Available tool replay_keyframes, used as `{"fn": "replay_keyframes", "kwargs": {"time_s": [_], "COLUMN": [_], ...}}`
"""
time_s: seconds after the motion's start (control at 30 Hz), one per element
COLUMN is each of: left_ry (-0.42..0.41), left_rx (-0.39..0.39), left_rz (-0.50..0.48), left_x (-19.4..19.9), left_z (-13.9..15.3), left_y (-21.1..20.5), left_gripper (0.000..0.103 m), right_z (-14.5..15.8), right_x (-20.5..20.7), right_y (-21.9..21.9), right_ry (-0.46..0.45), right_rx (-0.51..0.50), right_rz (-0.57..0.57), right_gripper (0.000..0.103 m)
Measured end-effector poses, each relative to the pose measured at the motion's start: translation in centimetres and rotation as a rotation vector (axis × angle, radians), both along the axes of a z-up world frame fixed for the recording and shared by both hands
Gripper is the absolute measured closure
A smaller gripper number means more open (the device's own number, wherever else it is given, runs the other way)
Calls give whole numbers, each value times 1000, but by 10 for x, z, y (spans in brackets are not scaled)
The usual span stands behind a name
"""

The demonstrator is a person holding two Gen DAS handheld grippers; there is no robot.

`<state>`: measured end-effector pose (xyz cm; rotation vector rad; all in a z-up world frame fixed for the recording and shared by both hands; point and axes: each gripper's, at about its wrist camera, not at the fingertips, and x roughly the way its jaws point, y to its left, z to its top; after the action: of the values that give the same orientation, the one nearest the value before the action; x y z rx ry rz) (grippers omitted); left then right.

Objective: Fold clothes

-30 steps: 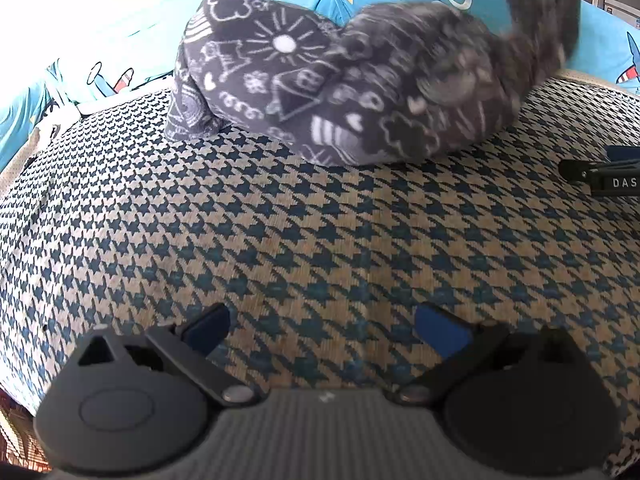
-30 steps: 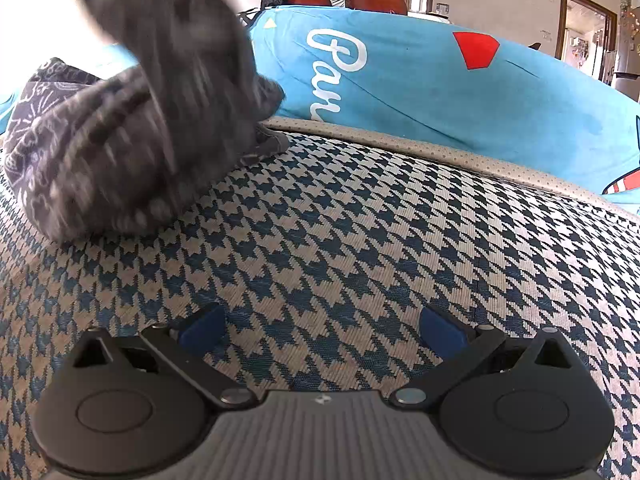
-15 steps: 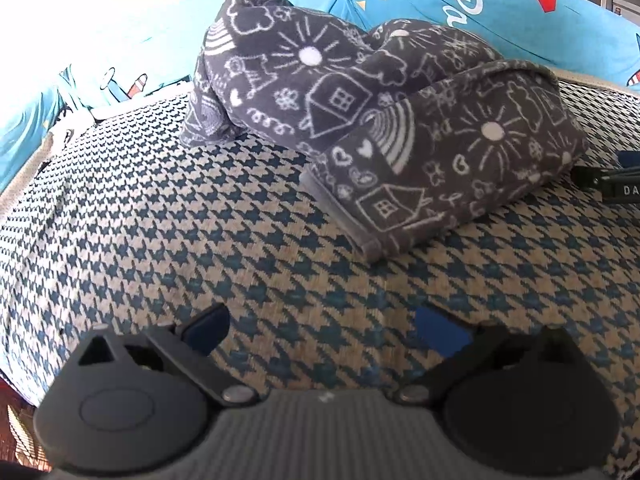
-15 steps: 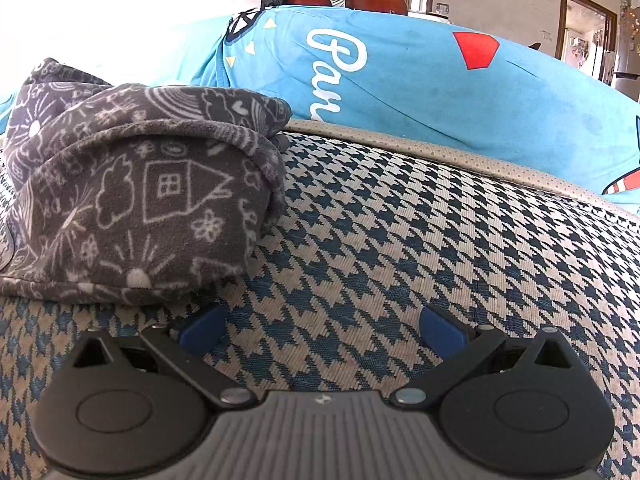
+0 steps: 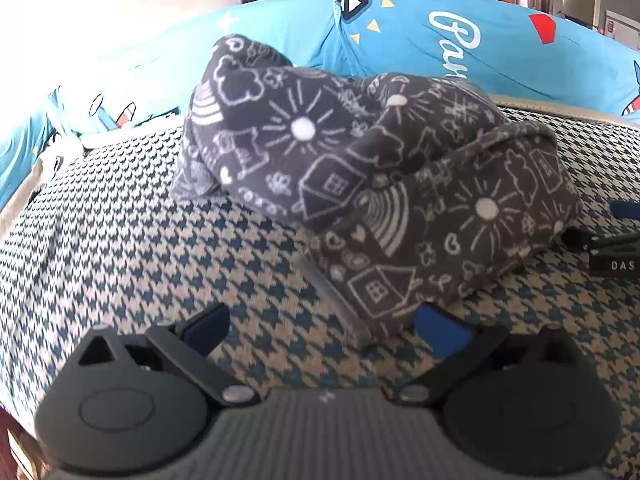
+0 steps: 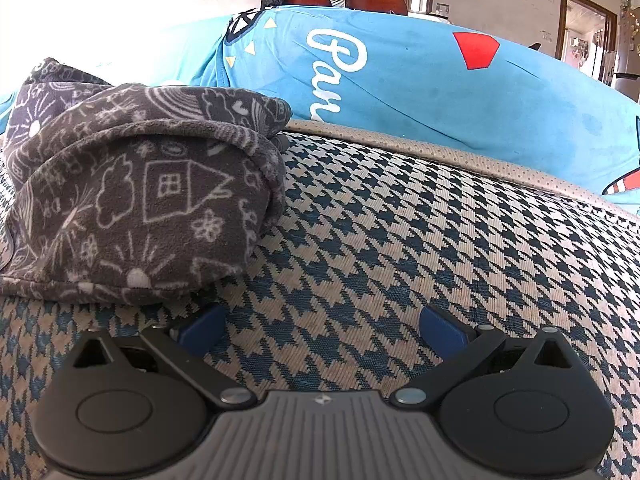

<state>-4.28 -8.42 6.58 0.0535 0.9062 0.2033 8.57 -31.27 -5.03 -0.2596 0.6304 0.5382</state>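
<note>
Both tongs stand apart and empty; the grey fleece garment [image 5: 372, 184] lies bunched mid-frame; flatten it before creasing.

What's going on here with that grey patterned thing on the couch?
A person is folding clothes with a handheld tool in each hand. The grey fleece garment with white doodle print lies bunched and loosely folded over on the houndstooth cushion, in front of a blue printed cover. Neither tool is gripping it: the left tool is open by its near hem, and the right tool is open over bare cushion beside it.
</note>
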Motion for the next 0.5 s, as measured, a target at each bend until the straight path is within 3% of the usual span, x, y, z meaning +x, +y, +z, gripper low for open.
{"fn": "replay_keyframes", "kwargs": {"time_s": [0.3, 0.5], "left_ry": [-28, -12], "left_rx": [-21, -37], "left_rz": [32, 35], "left_x": [15, 3], "left_z": [-12, -17], "left_y": [22, 22], "left_gripper": [0, 0], "right_z": [2, 7], "right_x": [-2, -8], "right_y": [-3, 0], "right_ry": [6, 60], "right_rx": [-5, -17], "right_rz": [-12, -108], "right_gripper": [0, 0]}}
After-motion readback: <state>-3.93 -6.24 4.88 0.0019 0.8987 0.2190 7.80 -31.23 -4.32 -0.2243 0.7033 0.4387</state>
